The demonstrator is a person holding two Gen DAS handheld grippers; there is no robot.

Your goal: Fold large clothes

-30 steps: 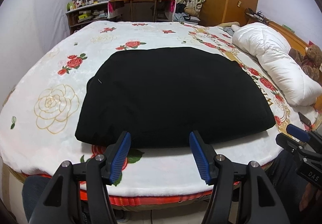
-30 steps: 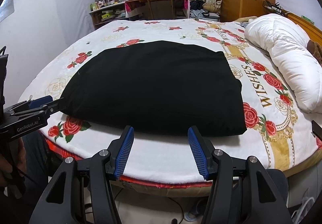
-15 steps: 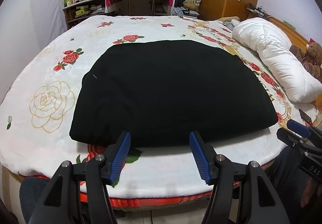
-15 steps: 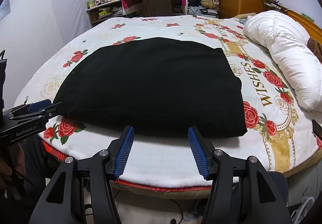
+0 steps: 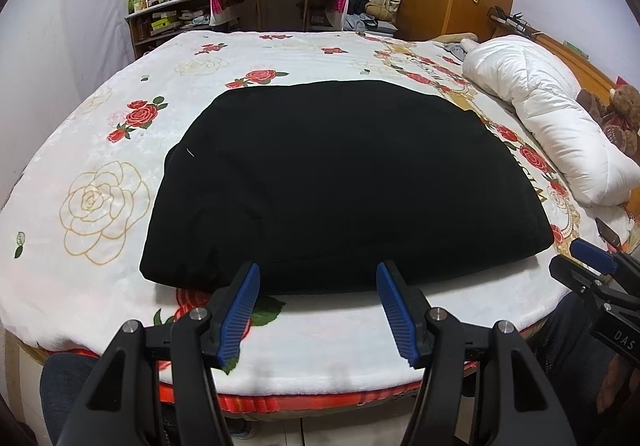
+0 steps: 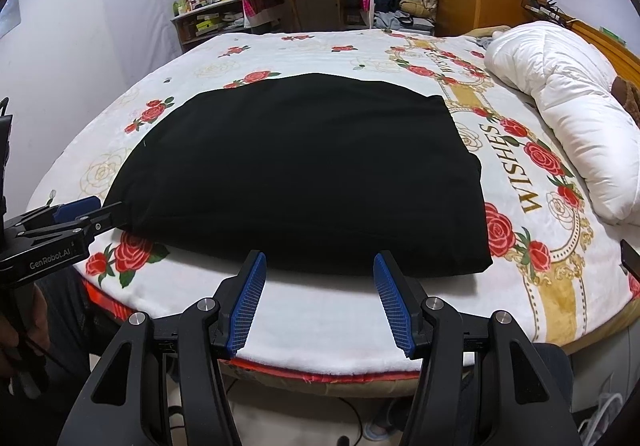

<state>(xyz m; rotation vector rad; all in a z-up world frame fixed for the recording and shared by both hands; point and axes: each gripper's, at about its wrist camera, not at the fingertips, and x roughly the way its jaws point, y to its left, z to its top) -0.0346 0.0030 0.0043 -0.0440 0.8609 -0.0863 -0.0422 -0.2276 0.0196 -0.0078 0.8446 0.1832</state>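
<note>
Garment: I see the folded black fabric garment [image 5: 344, 185] lying flat in a rough rectangle in the middle of the white plush bedspread with red roses [image 5: 100, 133], its near edge close to the bed's front edge.
Left gripper: my left gripper with blue ribbed pads [image 5: 318, 278] has its jaws spread with nothing between them; its tips sit just short of the garment's near edge, over bare bedspread.
Right gripper: my right gripper with blue ribbed pads [image 6: 319, 266] is likewise spread and empty, its tips at the garment's near hem, toward the right half of the fold.
Across views: each gripper shows at the side of the other's view, the right one at the garment's right near corner in the left view, the left one at its left near corner in the right view.
Change since a second ago: the garment keeps the same outline and the same spot on the roses; both pairs of jaws stand as wide as before. The framing shifts slightly between frames, nothing more.
Surroundings: a white quilted duvet roll [image 6: 560, 105] lies along the right side of the bed, well apart from the garment; a brown plush bear [image 5: 616, 105] sits beyond it.
Person: a dark trouser leg [image 5: 64, 386] shows below the bed's edge.
</note>
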